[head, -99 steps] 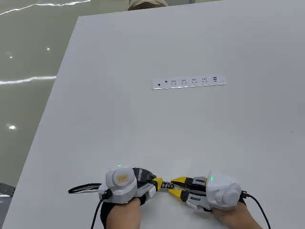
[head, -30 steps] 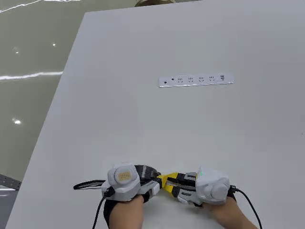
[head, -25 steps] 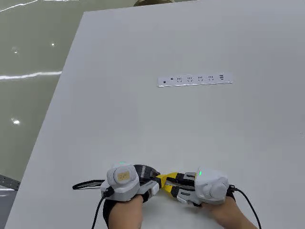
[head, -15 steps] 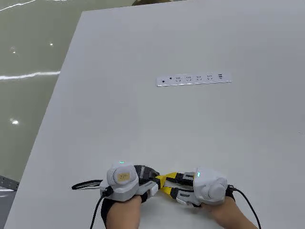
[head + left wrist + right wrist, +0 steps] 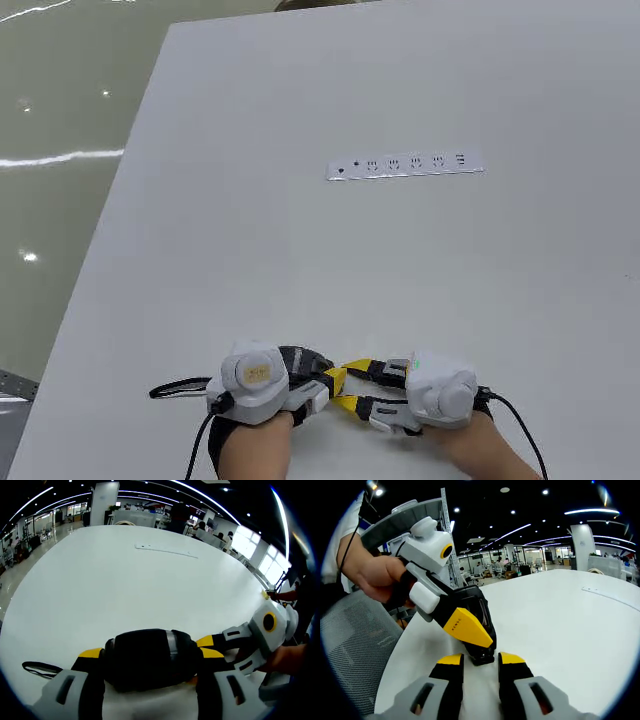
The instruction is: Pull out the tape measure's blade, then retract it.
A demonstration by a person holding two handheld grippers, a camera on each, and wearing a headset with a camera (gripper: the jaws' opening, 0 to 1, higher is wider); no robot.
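The left claw [image 5: 150, 653] clamped the tape measure [image 5: 148, 666] to steady it. The right claw [image 5: 481, 661], narrow, sat at its mouth; whether it pinched anything, I could not tell.

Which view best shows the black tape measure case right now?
Left gripper view: the black rounded tape measure case sits large between the left hand-held gripper's jaws. Right gripper view shows its blade-mouth end, part hidden by that gripper; head view, a dark sliver.

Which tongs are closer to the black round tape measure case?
Left. The left tongs clamp the black round tape measure case between yellow tips; the right tongs sit at its blade mouth, tips flanking it, contact unclear.
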